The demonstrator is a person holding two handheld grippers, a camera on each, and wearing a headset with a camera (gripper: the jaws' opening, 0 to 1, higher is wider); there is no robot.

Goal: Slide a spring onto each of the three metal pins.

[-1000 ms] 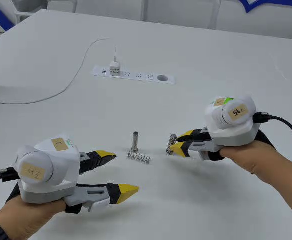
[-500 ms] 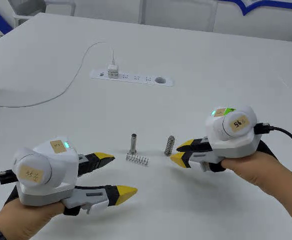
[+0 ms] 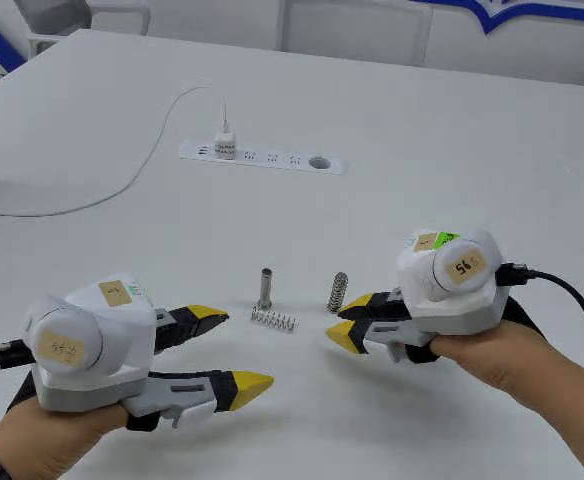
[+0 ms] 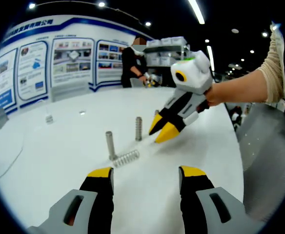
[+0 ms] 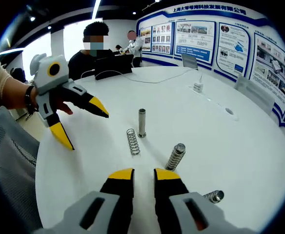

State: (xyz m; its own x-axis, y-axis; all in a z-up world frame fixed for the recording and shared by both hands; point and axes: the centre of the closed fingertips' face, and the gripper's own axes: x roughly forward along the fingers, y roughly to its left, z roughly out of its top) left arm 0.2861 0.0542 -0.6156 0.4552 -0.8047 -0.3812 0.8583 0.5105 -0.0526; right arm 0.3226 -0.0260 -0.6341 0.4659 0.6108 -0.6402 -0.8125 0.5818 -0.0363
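Right gripper (image 3: pixel 338 322) is backing off the spring-covered upright metal pin (image 3: pixel 338 291). Its tips were at that coil a second ago; now they're sitting just beside it and clear of it, jaws nearly together with a slim gap, carrying nothing. Reading that as pin one done.

Just left of it, the bare silver metal pin (image 3: pixel 265 288) is standing upright, long axis vertical, nothing on it yet. At its foot the loose grey coil spring (image 3: pixel 273 319) is lying flat on the white table (image 3: pixel 422 180), touching the pin or nearly so. Its long axis is running left-right in the head view, with the right end dipping slightly toward the person. It's needing to be stood up in line with the pin before it'll slide on.

Also a third small metal piece (image 5: pixel 213 196) is lying close to the right gripper in the right gripper view. It's looking coiled, but I can't tell whether it's a finished pin. So: one done, one pending, one unclear.

Meanwhile the left gripper (image 3: pixel 250 348) is hovering near the loose spring, jaws spread wide, empty. A white power strip (image 3: pixel 262 157) is sitting well behind.
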